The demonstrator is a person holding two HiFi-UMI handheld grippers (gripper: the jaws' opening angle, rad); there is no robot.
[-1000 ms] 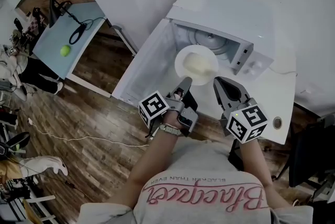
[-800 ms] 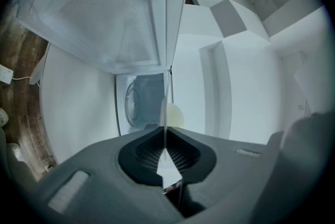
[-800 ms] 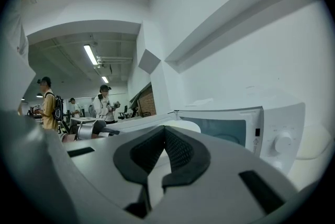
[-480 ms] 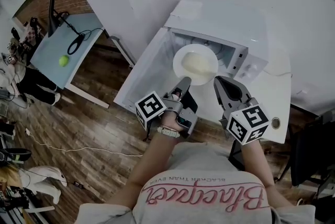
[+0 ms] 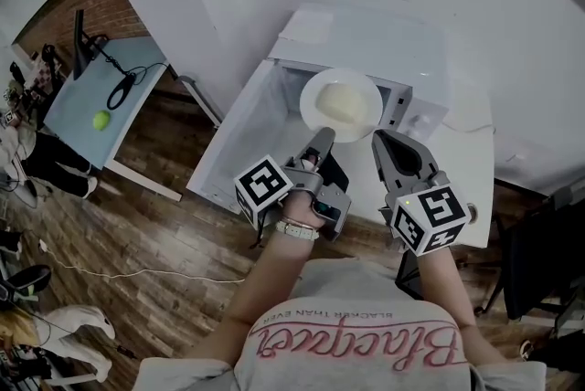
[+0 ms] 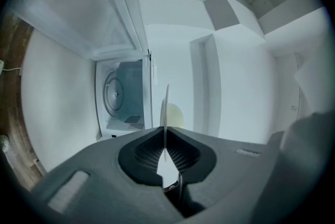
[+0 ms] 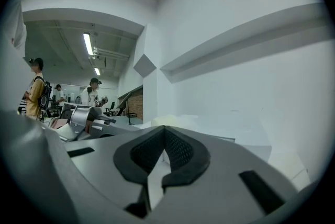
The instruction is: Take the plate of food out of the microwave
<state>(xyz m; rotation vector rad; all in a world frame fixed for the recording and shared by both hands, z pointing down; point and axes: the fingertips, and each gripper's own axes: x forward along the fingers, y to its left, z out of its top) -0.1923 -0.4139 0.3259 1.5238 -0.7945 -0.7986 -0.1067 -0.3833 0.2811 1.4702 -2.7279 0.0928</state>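
Head view, left gripper (image 5: 322,136) clamped on plate (image 5: 311,95) rim, before open microwave (image 5: 366,31), door (image 5: 239,138) swung left, right gripper (image 5: 380,139) closed, empty.

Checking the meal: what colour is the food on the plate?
The mound of food is pale yellow, clearest in the head view.

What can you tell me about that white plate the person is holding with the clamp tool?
The plate is round, white and smooth, ceramic by its look, with a shallow rim. A pale yellowish mound of food sits on its middle. It is held face up in the air in front of the open microwave. The left gripper pinches its near edge between both jaws; in the left gripper view the plate shows edge on as a thin white line. Nothing else touches it.
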